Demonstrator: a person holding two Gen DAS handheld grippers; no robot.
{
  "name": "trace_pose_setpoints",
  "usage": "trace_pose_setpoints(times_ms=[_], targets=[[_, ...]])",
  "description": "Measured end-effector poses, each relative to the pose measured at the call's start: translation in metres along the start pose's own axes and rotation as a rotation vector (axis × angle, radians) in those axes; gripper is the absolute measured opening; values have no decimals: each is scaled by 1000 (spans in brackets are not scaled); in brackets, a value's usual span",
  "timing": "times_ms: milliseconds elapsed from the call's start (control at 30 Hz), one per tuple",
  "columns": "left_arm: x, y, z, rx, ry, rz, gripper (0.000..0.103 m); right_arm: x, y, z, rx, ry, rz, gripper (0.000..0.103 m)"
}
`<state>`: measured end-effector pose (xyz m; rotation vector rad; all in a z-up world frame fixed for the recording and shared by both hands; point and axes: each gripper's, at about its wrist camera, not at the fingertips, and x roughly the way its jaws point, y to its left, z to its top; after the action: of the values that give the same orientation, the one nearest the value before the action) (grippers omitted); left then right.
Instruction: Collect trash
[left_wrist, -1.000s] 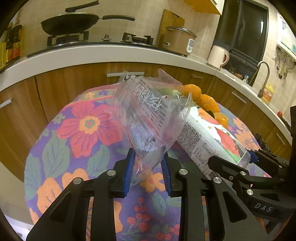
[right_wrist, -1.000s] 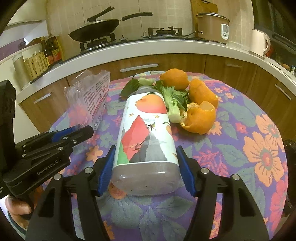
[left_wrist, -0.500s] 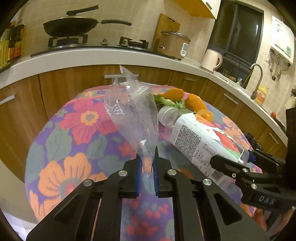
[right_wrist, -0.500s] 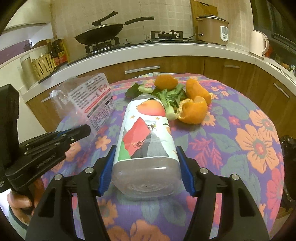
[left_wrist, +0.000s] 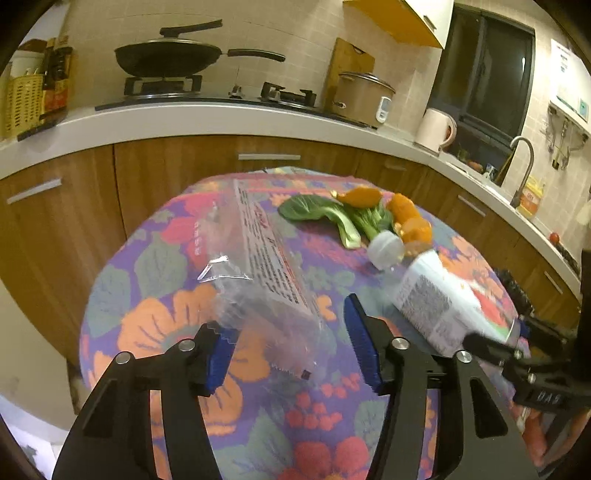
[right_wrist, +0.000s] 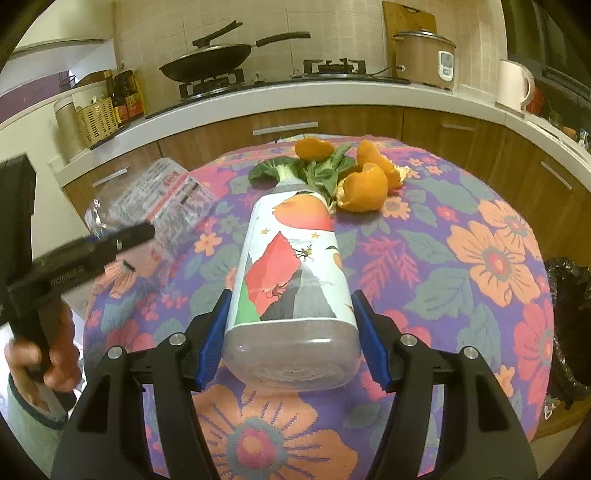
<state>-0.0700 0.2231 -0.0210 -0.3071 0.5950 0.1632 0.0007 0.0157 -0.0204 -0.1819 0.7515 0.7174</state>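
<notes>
A clear plastic bag (left_wrist: 266, 273) with printed text lies flat on the flowered tablecloth (left_wrist: 155, 325); its near end sits between the jaws of my left gripper (left_wrist: 291, 347), which is open. The bag also shows in the right wrist view (right_wrist: 162, 199). My right gripper (right_wrist: 291, 343) is shut on the base of a plastic bottle (right_wrist: 291, 266) with a colourful label, held above the table. The bottle shows in the left wrist view (left_wrist: 432, 299) with its white cap toward the greens. Orange peels (right_wrist: 365, 181) and leafy greens (right_wrist: 317, 170) lie beyond it.
The round table stands before wooden cabinets and a counter with a black pan (left_wrist: 166, 55), a rice cooker (left_wrist: 362, 96) and a white kettle (left_wrist: 436, 129). A black trash bag (right_wrist: 569, 302) hangs at the table's right edge.
My left gripper has opened and let go of the plastic bag, which dropped flat onto the table. The right gripper still holds the bottle and has pulled back slightly.
</notes>
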Motion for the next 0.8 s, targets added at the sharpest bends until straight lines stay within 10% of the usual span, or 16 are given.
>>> trace_pose_setpoints(times_ms=[167, 367, 500, 800], targets=[[14, 2, 11, -3, 32, -7, 53, 7, -2, 7, 29, 25, 2, 77], [30, -3, 12, -19, 63, 1, 17, 21, -1, 22, 55, 49, -30, 80], [27, -12, 9, 12, 43, 11, 7, 28, -3, 22, 69, 69, -24, 60], [-7, -41, 11, 76, -58, -55, 5, -5, -1, 19, 11, -28, -69, 57]])
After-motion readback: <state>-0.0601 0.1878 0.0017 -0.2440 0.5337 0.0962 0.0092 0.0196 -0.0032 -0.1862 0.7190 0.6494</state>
